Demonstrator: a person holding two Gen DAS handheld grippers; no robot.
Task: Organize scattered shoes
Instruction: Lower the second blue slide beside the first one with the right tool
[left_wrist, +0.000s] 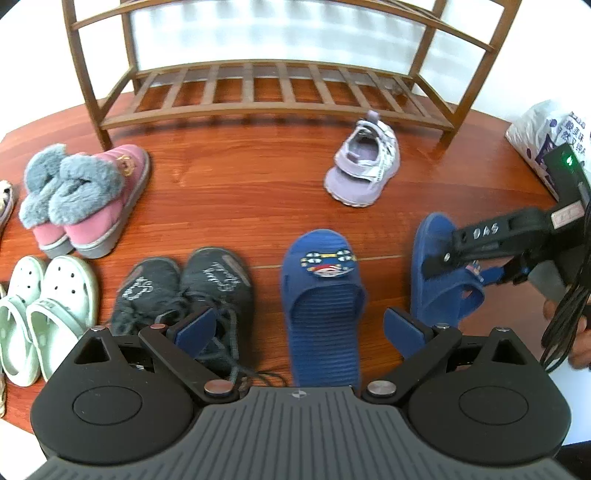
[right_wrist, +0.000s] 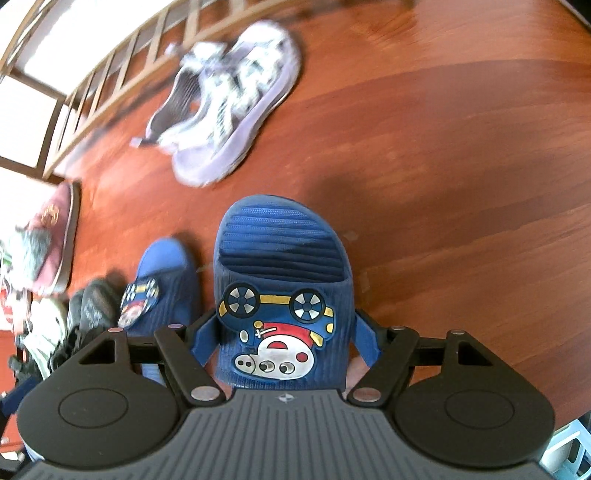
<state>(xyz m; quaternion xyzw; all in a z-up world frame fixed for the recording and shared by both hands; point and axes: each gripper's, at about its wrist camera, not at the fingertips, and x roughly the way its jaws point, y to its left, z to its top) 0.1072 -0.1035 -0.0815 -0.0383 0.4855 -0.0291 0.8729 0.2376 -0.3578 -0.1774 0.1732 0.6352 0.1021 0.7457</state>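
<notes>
A blue slipper (right_wrist: 284, 291) with a cartoon patch is sitting clamped between the pads of the right hand-held gripper (right_wrist: 286, 341), over the wooden floor (right_wrist: 461, 166). Its matching slipper (left_wrist: 321, 295) is lying on the floor just beside it, below the left hand-held gripper (left_wrist: 301, 326), whose jaws are standing spread and empty. A lilac sneaker (left_wrist: 364, 162) is resting farther off, near the wooden shoe rack (left_wrist: 273, 88). Black shoes (left_wrist: 188, 291), pink fur-lined boots (left_wrist: 88, 199) and pale clogs (left_wrist: 44, 310) are lining the left side.
</notes>
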